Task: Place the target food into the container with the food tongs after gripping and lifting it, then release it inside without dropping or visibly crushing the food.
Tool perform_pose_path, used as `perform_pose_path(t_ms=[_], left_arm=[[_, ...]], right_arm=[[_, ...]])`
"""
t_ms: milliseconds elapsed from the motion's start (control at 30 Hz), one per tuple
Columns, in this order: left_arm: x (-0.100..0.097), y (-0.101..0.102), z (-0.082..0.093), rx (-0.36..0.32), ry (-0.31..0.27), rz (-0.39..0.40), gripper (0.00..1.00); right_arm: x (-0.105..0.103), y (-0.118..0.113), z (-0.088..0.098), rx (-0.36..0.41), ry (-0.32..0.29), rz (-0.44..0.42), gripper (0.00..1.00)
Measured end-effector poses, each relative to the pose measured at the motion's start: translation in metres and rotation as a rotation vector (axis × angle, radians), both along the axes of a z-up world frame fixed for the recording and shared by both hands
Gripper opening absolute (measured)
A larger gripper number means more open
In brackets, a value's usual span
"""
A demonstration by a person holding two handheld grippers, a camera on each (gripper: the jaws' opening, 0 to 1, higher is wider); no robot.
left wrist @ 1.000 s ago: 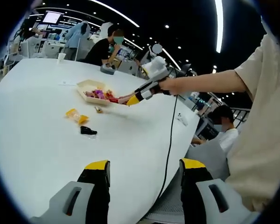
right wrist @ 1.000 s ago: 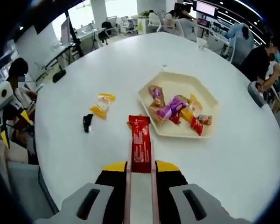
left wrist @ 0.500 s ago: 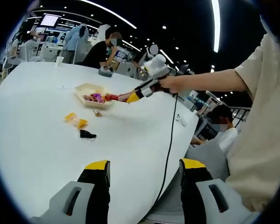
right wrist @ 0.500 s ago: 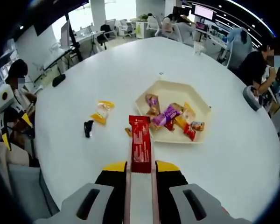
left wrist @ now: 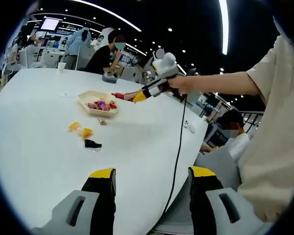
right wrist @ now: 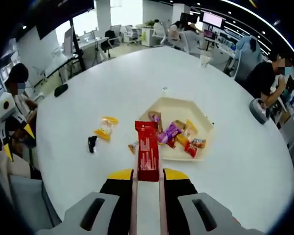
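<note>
A red snack bar (right wrist: 147,150) sticks out from my right gripper (right wrist: 147,175), whose jaws are shut on its near end, held high over the white table. Beyond it lies the cream hexagonal tray (right wrist: 202,119) with several wrapped snacks. In the left gripper view that same right gripper (left wrist: 137,96) hangs above the tray (left wrist: 87,95), the red bar's (left wrist: 118,95) tip showing past its yellow jaws. My left gripper (left wrist: 149,172) is open near the table's front edge, holding nothing.
On the table left of the tray lie a yellow packet (right wrist: 104,129), a small black packet (right wrist: 91,142) and a tiny wrapped sweet (right wrist: 133,147). A black cable (left wrist: 177,147) hangs from the right gripper across the table. People sit around the edge.
My right gripper has risen with the red bar, so the tray and table look smaller and farther below. The left gripper has hardly moved.
</note>
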State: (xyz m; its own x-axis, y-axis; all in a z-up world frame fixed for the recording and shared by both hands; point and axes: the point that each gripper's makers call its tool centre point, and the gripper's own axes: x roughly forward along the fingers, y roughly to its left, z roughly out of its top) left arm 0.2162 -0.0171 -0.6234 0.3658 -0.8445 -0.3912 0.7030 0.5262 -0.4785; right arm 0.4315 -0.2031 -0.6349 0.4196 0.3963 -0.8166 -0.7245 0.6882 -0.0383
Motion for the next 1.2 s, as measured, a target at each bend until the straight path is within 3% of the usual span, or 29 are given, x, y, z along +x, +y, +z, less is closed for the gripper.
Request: perform_pose_path(t_ms=[1200], left_arm=[[0.003,0.004,-0.002,-0.006,0.0,0.017,0.58]], right_arm=[[0.031,0.005,0.028,-0.006,-0.069,-0.005,0.21]])
